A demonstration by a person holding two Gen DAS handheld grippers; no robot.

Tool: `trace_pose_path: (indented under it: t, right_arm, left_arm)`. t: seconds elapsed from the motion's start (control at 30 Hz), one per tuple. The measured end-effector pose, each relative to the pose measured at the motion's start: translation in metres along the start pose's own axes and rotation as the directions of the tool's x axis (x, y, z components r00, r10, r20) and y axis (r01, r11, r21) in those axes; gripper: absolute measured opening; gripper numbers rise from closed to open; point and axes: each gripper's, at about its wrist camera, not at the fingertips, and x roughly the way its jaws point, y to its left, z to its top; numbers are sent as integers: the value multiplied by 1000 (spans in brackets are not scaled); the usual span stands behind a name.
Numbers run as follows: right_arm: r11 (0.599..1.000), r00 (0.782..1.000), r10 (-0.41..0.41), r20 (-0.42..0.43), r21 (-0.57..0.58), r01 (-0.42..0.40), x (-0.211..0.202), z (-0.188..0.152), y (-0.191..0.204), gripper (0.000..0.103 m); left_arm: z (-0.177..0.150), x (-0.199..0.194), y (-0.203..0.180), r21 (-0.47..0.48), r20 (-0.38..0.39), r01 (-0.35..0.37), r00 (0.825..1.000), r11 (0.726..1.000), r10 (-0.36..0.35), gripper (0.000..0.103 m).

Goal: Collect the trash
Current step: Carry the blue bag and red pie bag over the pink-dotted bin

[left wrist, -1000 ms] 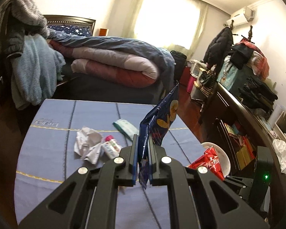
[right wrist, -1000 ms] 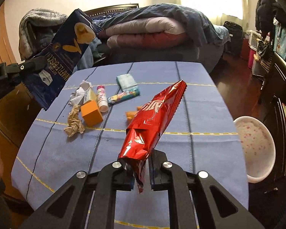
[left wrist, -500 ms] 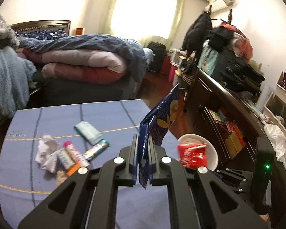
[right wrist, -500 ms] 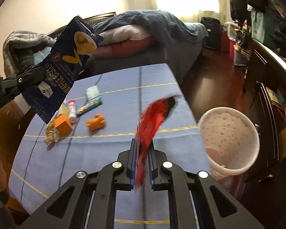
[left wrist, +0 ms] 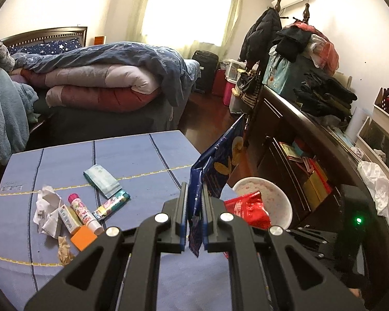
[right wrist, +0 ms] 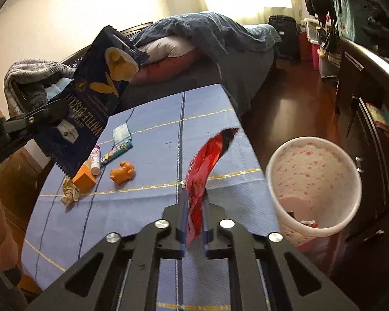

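Observation:
My left gripper [left wrist: 195, 202] is shut on a dark blue waffle-biscuit wrapper [left wrist: 217, 165] and holds it up over the table's right edge; the wrapper also shows in the right wrist view [right wrist: 90, 106]. My right gripper [right wrist: 194, 212] is shut on a red snack wrapper [right wrist: 205, 163], held in the air left of the white pink-speckled trash bin [right wrist: 313, 181]. In the left wrist view the red wrapper [left wrist: 249, 210] hangs over the bin [left wrist: 277, 194]. Trash lies at the bottom of the bin.
On the blue tablecloth [left wrist: 132, 153] lie crumpled paper [left wrist: 48, 207], a glue stick [left wrist: 84, 212], an orange box [left wrist: 83, 237], a tissue pack [left wrist: 102, 180], a candy wrapper [left wrist: 111, 204] and an orange toy [right wrist: 122, 172]. A dark cabinet [left wrist: 298, 140] stands right; a bed [left wrist: 103, 77] behind.
Both grippers have swung right toward the bin. The red wrapper has moved from over the table to beside and above the bin. The blue wrapper has followed to the table's right edge.

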Motion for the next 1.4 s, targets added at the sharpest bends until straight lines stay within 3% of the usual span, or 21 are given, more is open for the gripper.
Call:
trace_pose_path:
  t: [0.07,0.1,0.13,0.43,0.67,1.03,1.27,1.4]
  right_arm:
    - [999,999,36,-21,13,-36,10,2,2,17]
    - [999,999,42,-24,12,-41,13,3,3,14]
    - [999,999,44,-23,3,-44,16,4,6,4]
    - [996,995,84,61,21,-86,-10,13,11,2]
    - [999,993,11,120,44,-16,-45,18,-12,2]
    - [985,974,-148,173,111,130,-82,15,-65,2]
    - [961,957,-250,148,160,227,-82,14,-111,2]
    - [950,953,-280,115,179,257,-69,14,-133,2]
  left_arm:
    - [0,-2,1,-3,1,-7,1000,1000,7,10]
    - [0,-3,3,-5,2,-12,1000,1000,12,10]
    - [0,-4,3,-6,3,-17,1000,1000,17,10]
    - [7,-11,4,-4,28,-16,999,1000,16,10]
    - [17,-4,-24,39,47,37,998,999,-38,11]
    - [24,35,-86,122,13,145,989,982,-148,11]
    - [23,85,-129,157,-65,229,973,961,-222,11]
    - [18,119,-144,164,-112,246,967,955,-229,11]
